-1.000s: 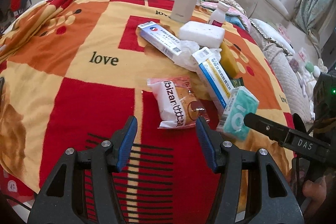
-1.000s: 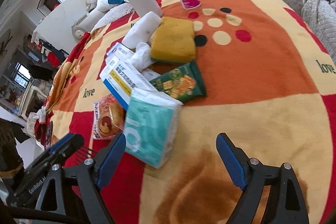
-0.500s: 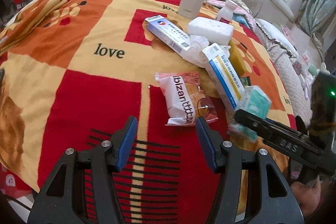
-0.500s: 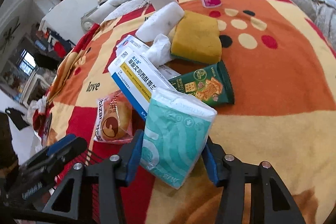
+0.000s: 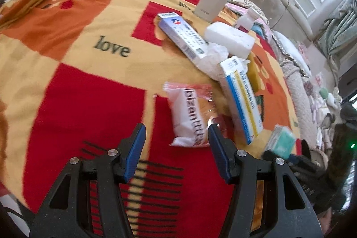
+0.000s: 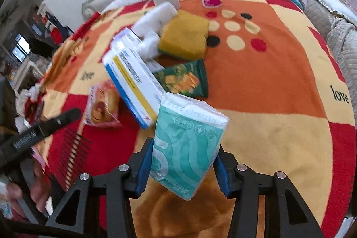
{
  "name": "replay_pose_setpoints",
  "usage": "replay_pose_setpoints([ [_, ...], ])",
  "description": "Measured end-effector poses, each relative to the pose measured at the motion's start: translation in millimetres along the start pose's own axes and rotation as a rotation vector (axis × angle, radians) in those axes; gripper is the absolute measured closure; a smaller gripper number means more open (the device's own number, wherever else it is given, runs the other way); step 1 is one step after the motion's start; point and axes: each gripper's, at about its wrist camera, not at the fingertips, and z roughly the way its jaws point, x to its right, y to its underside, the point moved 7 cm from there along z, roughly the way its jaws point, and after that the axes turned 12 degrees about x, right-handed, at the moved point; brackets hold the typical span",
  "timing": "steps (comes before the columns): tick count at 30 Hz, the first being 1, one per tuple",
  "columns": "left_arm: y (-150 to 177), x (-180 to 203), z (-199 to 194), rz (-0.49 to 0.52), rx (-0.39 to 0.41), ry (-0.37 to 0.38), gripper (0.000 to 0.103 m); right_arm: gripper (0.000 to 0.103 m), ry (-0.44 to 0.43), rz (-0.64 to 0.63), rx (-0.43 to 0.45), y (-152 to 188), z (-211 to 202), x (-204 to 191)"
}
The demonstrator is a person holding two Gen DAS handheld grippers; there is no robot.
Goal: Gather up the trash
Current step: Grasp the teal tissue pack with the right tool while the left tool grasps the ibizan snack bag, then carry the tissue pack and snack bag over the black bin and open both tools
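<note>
The right gripper (image 6: 183, 162) has just closed its jaws and now clamps the teal tissue pack (image 6: 187, 144), held above the blanket (image 6: 267, 73). Only this view shows the green snack bag (image 6: 185, 81). The left gripper (image 5: 176, 144) stands released, empty, near the bread packet (image 5: 191, 113); there the pack (image 5: 282, 143) seems only a blur.

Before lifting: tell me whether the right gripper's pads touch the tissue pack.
Touching. In the right wrist view both pads of the right gripper press the sides of the tissue pack, having just closed on it.
</note>
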Motion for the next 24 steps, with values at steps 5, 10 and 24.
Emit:
replay_pose_setpoints([
  [5, -2.7, 12.7, 23.5, -0.02, -0.029, 0.007, 0.047, 0.035, -0.022, 0.09, 0.027, -1.1, 1.8, 9.4],
  [10, -1.8, 21.6, 40.5, 0.009, -0.022, -0.01, 0.046, 0.028, -0.028, 0.09, 0.046, 1.0, 4.3, 2.7],
  [24, 6.4, 16.0, 25.0, 0.066, -0.037, 0.013, 0.06, 0.054, 0.009, -0.001, 0.127, -1.0, -7.9, 6.5],
])
